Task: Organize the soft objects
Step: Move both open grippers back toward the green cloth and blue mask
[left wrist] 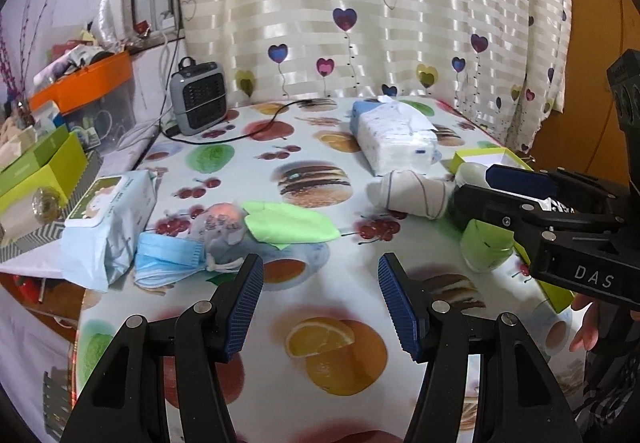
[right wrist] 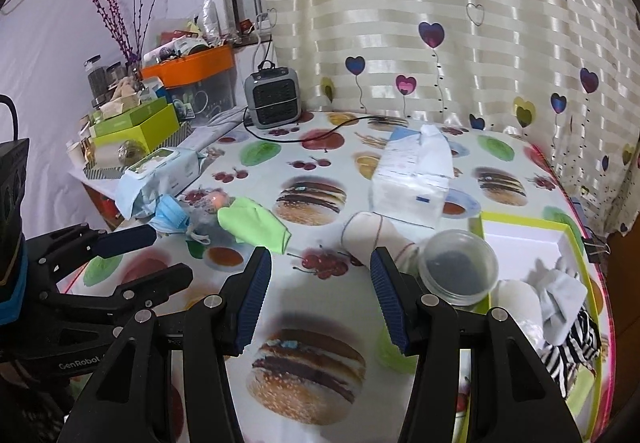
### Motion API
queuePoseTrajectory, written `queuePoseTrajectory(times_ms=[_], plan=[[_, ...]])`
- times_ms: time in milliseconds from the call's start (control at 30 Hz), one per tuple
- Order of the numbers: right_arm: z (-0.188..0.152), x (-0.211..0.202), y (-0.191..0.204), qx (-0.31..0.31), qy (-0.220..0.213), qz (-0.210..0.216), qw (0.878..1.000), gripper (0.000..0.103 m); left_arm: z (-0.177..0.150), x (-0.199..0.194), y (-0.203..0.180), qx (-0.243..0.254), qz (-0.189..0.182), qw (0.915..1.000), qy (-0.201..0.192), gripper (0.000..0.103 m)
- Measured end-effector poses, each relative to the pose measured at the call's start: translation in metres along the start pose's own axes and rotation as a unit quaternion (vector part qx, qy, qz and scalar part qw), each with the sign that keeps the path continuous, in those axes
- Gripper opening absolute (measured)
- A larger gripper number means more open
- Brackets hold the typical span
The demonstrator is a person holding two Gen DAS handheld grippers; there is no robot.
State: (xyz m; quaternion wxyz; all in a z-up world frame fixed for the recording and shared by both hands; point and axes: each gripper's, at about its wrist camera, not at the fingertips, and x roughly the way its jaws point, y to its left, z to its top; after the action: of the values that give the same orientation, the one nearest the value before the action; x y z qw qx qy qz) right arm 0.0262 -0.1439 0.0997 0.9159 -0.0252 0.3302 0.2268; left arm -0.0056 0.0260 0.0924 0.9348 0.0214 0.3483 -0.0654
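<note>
My left gripper [left wrist: 320, 283] hangs open over the fruit-print tablecloth [left wrist: 320, 343], nothing between its blue pads. Ahead on the left lie a green cloth [left wrist: 288, 221], a blue face mask [left wrist: 168, 255], a small mesh pouch [left wrist: 220, 223] and a wipes pack [left wrist: 108, 219]. A rolled white sock [left wrist: 412, 193] lies ahead on the right, close to my right gripper [left wrist: 472, 191]. In the right wrist view my right gripper [right wrist: 320, 267] is open and empty, the rolled sock [right wrist: 372, 235] just beyond its right finger. A lime-edged box [right wrist: 532, 235] at the right holds socks and a striped cloth [right wrist: 572, 339].
A clear plastic jar [right wrist: 460, 267] stands beside the box. A tissue pack [right wrist: 412, 171] lies behind the sock. A grey heater [right wrist: 274, 97] with a black cable stands at the back, before the curtain. Green boxes and an orange bin [right wrist: 188, 69] crowd the left shelf.
</note>
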Motion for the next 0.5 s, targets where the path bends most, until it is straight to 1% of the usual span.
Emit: queuePoseTrajectory(times_ms=[100,300,400,500], plan=[[0.002,0.005,0.005,-0.009,0.001,0.001,1.000,0.053,0.000,0.001,0.007,-0.005,0.004,1.0000,0.001,0.060],[0.005,0.016,0.015,-0.047,0.003,-0.026,0.999,0.053,-0.001,0.004,0.022,-0.013,0.013,0.9998,0.004,0.060],[0.006,0.023,0.016,-0.059,0.012,-0.042,0.997,0.053,-0.002,0.004,0.040,-0.026,0.024,0.9994,-0.001,0.059],[0.008,0.029,0.012,-0.054,0.017,-0.039,0.998,0.053,-0.003,0.005,0.065,-0.053,0.040,0.9978,0.001,0.059]])
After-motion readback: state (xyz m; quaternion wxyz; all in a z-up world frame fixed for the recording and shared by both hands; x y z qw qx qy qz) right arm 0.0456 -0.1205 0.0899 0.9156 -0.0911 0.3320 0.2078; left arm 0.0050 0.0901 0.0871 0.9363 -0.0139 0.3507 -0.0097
